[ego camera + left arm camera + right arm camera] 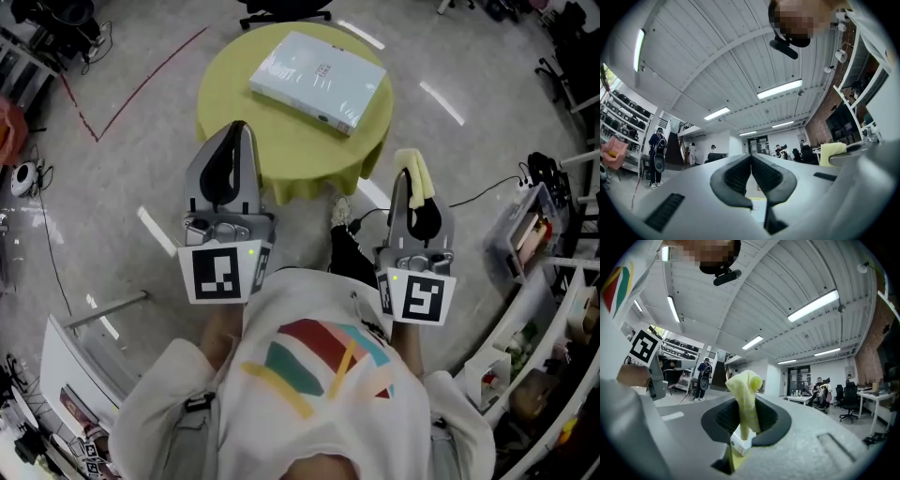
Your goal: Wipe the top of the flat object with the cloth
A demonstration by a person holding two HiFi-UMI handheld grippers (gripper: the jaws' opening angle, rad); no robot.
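Yellow cloth sits clamped in the right gripper while the left gripper is closed, empty; the flat box lies on the round table's far right, beyond both.

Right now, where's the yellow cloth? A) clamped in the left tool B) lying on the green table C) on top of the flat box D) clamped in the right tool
D: in the right gripper view the right tool is shut on the cloth; the left tool is shut and empty.
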